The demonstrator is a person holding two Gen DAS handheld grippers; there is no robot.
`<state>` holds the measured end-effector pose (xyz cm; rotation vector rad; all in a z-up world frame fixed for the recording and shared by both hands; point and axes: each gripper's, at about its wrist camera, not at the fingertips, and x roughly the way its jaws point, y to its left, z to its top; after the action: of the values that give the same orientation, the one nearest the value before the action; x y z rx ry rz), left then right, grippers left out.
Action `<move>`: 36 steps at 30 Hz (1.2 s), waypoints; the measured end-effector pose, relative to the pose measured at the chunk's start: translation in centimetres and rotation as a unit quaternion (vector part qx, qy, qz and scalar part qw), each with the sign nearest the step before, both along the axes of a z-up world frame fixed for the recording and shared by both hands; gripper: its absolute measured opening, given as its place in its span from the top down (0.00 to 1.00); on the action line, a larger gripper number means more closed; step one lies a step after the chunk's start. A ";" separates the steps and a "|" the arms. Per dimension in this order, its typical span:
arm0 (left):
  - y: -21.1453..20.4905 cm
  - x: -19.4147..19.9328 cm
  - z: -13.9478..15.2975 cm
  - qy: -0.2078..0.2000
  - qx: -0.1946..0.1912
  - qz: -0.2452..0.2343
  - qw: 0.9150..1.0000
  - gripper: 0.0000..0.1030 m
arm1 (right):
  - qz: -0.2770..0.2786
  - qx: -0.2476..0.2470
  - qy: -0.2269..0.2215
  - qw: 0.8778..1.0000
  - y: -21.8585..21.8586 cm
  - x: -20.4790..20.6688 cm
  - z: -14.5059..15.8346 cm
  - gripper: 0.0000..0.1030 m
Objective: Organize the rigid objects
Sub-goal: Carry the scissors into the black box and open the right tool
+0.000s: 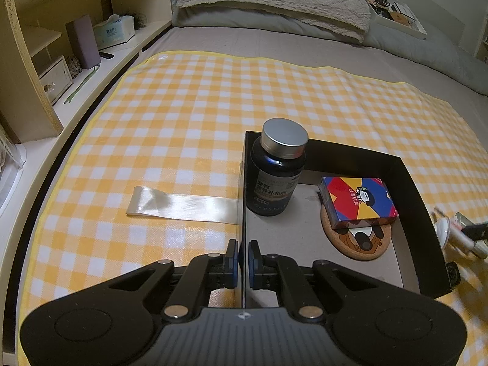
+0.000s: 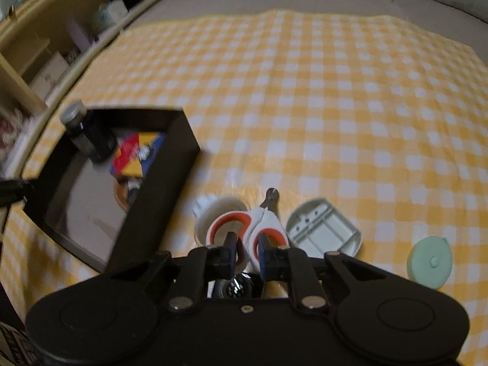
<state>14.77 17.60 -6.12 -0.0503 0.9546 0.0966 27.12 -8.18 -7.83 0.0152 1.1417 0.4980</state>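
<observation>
Two jaws, both mine: my right gripper [image 2: 246, 251] clamps the white-and-red scissors [image 2: 262, 228] just right of the black box [image 2: 158, 189]; my left gripper [image 1: 243, 262] pinches that box's near-left wall, bottle [image 1: 276, 167] standing beyond.

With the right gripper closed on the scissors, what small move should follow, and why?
Probably lift the scissors with the right gripper and carry them left toward the black box: its jaws pinch a handle, while the left gripper steadies the box wall.
</observation>
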 end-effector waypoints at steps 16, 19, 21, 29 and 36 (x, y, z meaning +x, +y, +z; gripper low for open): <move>-0.1 0.0 0.0 0.000 0.000 0.000 1.000 0.93 | -0.013 0.106 -0.066 0.992 1.0 0.2 5.8 0.85; -0.1 0.1 -0.1 0.000 0.000 -0.001 1.000 0.93 | 0.011 0.125 -0.066 0.990 2.6 -0.2 6.5 0.85; -0.1 0.1 -0.1 0.000 0.000 -0.001 1.000 0.93 | 0.029 0.136 -0.057 0.989 4.2 -0.6 6.6 0.85; 0.0 0.0 -0.2 -0.002 -0.005 -0.001 1.000 0.93 | 0.080 0.148 -0.015 0.986 10.8 -1.6 5.1 0.85; 0.3 -0.1 0.0 -0.002 -0.010 -0.001 1.000 0.93 | 0.067 0.145 0.017 0.987 14.3 -0.8 2.8 0.85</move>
<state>14.69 17.89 -6.12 -0.0687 0.9522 0.0855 26.29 6.16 -5.04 0.1998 1.1003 0.7836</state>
